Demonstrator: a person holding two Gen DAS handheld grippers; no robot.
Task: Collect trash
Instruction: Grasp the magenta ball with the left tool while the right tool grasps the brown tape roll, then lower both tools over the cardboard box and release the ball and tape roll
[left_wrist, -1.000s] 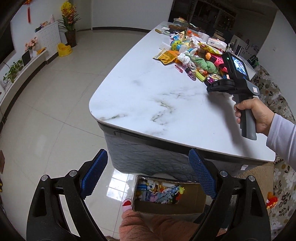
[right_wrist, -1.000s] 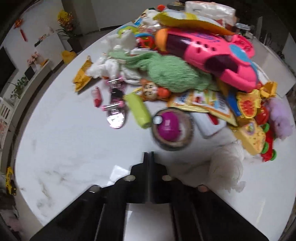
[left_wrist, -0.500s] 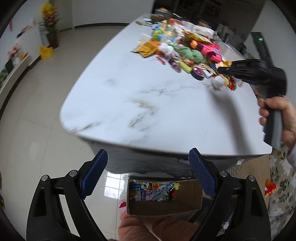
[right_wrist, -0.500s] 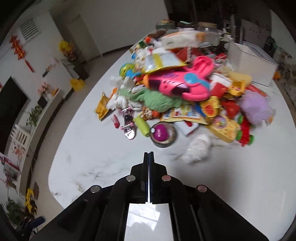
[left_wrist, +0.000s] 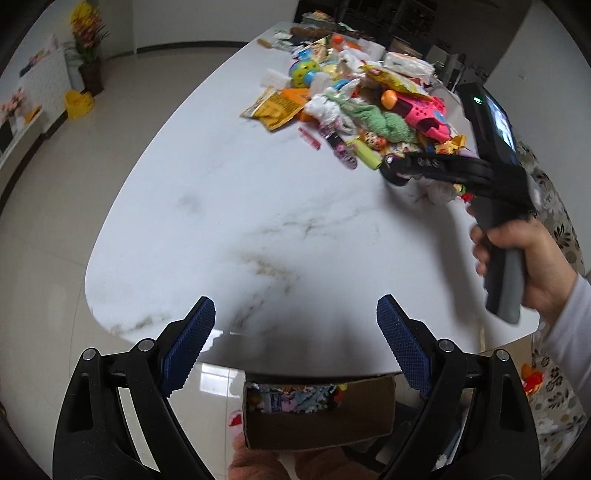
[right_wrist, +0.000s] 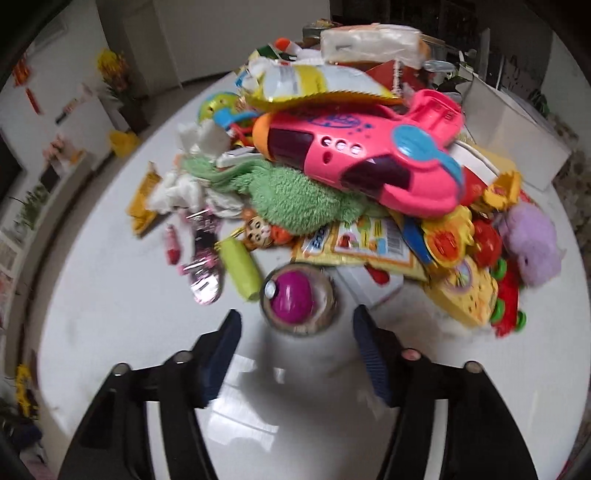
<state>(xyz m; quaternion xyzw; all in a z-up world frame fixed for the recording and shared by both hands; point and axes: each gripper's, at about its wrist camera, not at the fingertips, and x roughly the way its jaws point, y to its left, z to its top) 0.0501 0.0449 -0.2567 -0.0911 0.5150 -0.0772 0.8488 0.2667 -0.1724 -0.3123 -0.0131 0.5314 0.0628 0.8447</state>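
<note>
A heap of toys, wrappers and crumpled tissues lies on the white marble table (left_wrist: 258, 192). My right gripper (right_wrist: 295, 332) hovers low at the heap's near edge, its jaws opening. Just past its fingertips sits a brown ring holding a magenta ball (right_wrist: 295, 299). A blurred pale shape lies between the fingers, and no pad presses on it. In the left wrist view a crumpled white tissue (left_wrist: 439, 190) shows under the right gripper (left_wrist: 395, 170), which a hand (left_wrist: 524, 258) holds. My left gripper (left_wrist: 297, 332) is open and empty over the table's near edge.
A cardboard box (left_wrist: 321, 417) with colourful scraps inside stands on the floor below the table edge. In the heap are a pink toy plane (right_wrist: 369, 158), a green plush cloth (right_wrist: 295, 195), a yellow snack bag (right_wrist: 314, 85) and a purple plush (right_wrist: 532, 240).
My right gripper was shut and its jaws now stand apart; it pulled back, then came in low to the heap again. The left gripper moved forward over the table edge.
</note>
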